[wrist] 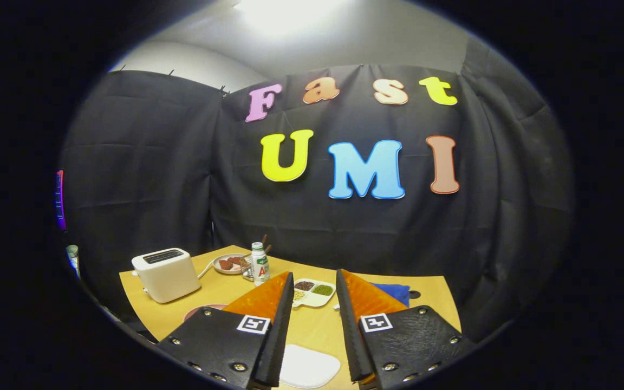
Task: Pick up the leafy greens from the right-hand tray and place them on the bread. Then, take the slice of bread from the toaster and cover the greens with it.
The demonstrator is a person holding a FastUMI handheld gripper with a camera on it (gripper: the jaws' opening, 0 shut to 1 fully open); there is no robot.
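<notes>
Black cloth wall behind; wooden table [312, 330] in front, lit from overhead. The gripper [314, 281] is held high and back from the table, looking across it, its fingers spread with nothing between them. That height takes in the whole layout at once.

Toaster [166, 273] stands at the far left corner of the table, slots up, cord trailing toward a plate [231, 264] of reddish food behind it. Whether a slice of bread sits in the slots cannot be told from this angle. A small bottle [259, 264] stands upright just beside that plate.

Between the fingertips and beyond them lies a white divided tray [313, 292], its compartments holding dark, pale and green contents; too small to say whether the green is the leafy greens. A blue cloth [393, 292] lies right of it, partly behind the right finger.

Nearest, between the finger bases, a white flat thing [307, 367], possibly a board or plate. A pinkish rim [203, 310] peeks out by the left finger, mostly hidden. The bread meant to receive the greens is not clearly made out.

Judgement: the open fingers and far stance fit an approach as well as a pull-back.
</notes>
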